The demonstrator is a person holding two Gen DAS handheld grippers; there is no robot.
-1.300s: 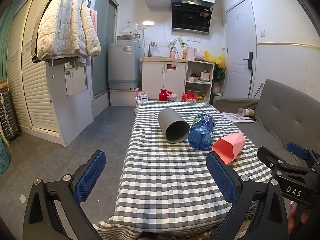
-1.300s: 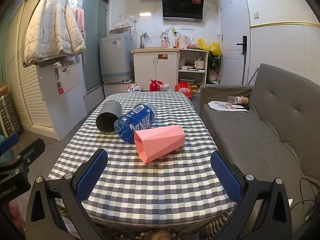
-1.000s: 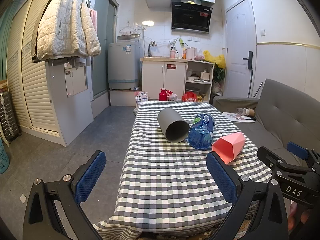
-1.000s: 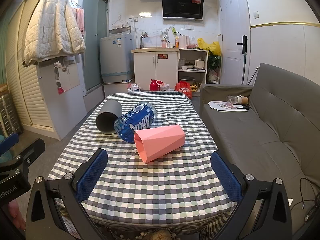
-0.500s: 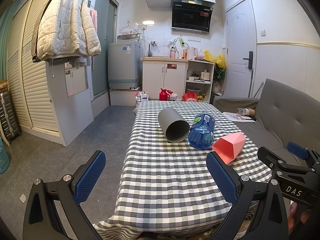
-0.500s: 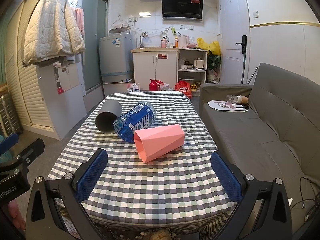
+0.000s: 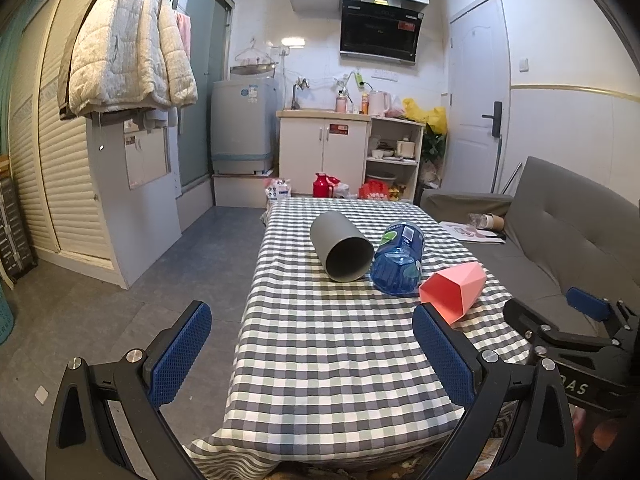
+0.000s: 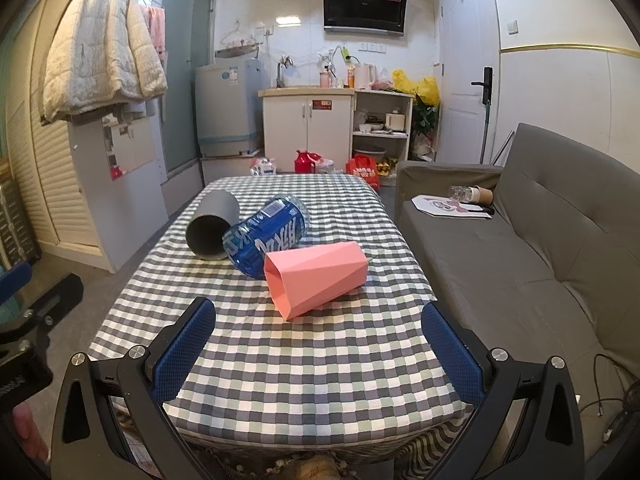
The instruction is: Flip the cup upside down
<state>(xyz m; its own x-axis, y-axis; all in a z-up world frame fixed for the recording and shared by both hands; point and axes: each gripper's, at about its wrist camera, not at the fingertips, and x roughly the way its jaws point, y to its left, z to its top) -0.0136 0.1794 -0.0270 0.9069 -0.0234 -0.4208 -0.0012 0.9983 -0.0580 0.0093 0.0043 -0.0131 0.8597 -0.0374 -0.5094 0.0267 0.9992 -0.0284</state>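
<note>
Checked grey-and-white cloth covers the table (image 8: 304,364), soft and draping over its near edge. Three cups lie on their sides in a touching row towards the middle: a smooth grey cylindrical cup (image 8: 212,226) nearest the left edge, a translucent blue plastic cup with white lettering (image 8: 266,238), and a faceted pink cup (image 8: 316,278) with its mouth towards me. I hold my left gripper (image 7: 312,354) and right gripper (image 8: 318,346) spread wide at the near edge, ribbed blue pads (image 8: 184,344) holding nothing, bare cloth between me and the cups.
</note>
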